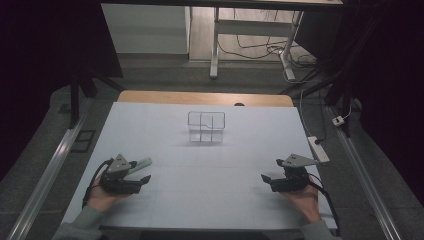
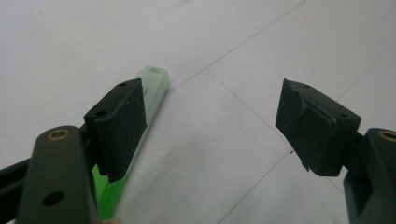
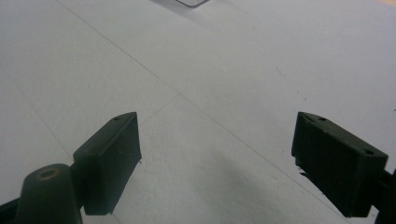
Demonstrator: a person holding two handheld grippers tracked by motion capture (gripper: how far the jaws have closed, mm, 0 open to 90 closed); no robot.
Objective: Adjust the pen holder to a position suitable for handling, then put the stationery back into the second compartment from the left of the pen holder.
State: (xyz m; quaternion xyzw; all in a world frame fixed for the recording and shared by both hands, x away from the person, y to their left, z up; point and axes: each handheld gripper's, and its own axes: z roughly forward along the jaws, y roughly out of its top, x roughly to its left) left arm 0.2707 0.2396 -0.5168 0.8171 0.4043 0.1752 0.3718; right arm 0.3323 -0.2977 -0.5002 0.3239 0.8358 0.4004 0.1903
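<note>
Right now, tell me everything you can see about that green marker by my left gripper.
The green marker looks like a plastic highlighter: a pale, translucent green cap at the far end and a brighter green body nearer the hand. It lies flat on the white table, pointing away from the person and a little to the right in the high view. The left gripper stands open, with the marker beside and partly behind one of its fingers, outside the gap. Whether that finger touches it cannot be told.

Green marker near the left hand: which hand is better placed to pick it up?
Left. The green marker lies right beside the left tool, whose jaws stand open. The right tool rests across the table, far from it.
</note>
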